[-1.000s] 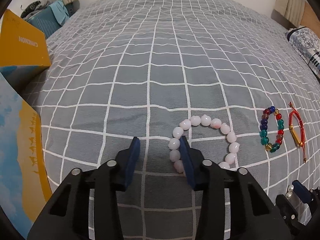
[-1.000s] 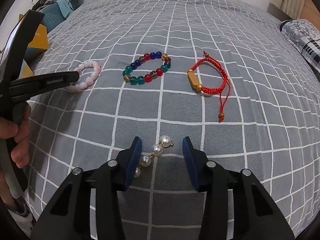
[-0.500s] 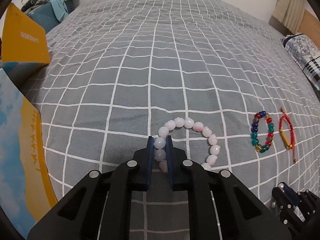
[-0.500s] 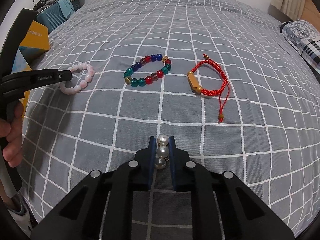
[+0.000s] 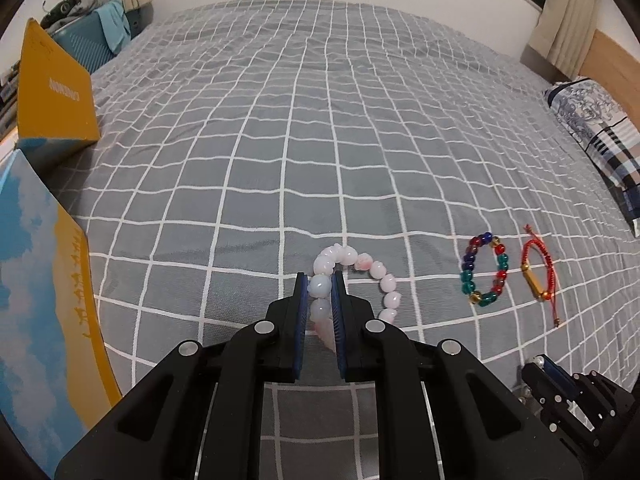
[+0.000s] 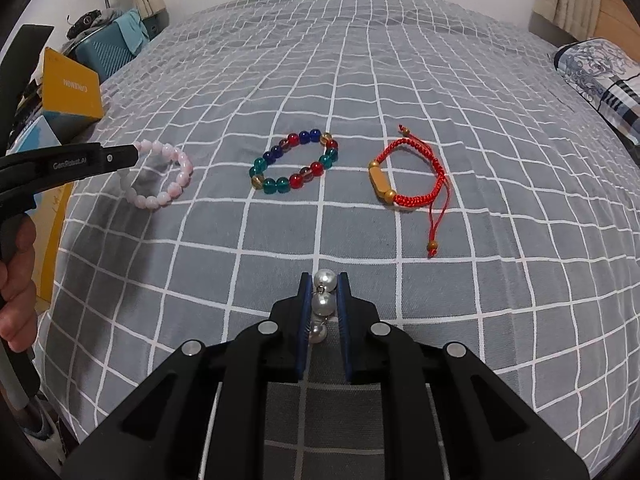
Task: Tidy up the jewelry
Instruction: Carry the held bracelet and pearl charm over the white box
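Both grippers grip: my left gripper (image 5: 320,286) clamps the pale pink round-bead bracelet (image 5: 352,276) on the bed (image 5: 320,140); my right gripper (image 6: 323,286) pinches a white pearl strand (image 6: 322,304), its lower end hidden. "GenRobot.AI" marks my left gripper's side; the yellow box's (image 6: 72,89) lettering is hard to make out.

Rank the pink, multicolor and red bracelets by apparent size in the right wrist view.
1. Multicolor bracelet
2. Red bracelet, near-tie with the first when its tail is left out
3. Pink bracelet, partly hidden by the left hand-held gripper
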{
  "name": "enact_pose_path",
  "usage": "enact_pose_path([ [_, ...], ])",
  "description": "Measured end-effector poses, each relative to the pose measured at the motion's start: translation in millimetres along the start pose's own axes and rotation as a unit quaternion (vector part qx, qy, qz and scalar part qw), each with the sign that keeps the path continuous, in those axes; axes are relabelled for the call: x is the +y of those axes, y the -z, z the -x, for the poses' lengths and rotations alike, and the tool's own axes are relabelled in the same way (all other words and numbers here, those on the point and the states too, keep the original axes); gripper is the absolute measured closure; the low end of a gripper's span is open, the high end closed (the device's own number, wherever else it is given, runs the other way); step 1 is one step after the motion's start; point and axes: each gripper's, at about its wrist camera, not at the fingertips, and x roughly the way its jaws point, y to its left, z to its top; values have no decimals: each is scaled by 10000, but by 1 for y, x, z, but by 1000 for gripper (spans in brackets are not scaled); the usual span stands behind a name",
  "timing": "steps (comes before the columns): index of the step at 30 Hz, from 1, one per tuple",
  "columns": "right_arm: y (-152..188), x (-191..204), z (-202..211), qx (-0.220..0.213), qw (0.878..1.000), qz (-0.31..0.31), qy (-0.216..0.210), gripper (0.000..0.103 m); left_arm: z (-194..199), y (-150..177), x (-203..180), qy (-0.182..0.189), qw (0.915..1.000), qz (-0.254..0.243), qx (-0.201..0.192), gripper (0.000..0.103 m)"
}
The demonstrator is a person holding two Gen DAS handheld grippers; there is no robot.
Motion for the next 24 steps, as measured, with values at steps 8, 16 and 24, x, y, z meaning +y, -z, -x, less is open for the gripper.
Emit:
enact_pose_path([
  [8, -1, 0, 7, -192, 9998, -40, -63, 92, 15, -1, -3, 66, 9999, -39, -138, 92],
  [16, -2, 2, 14, -387, 9992, 12, -19, 92, 28, 0, -5, 82, 9995, -65, -287, 92],
  [24, -5, 3, 21, -618, 9980, 29, 114, 92, 45, -1, -9, 72, 9985, -95, -538, 92],
])
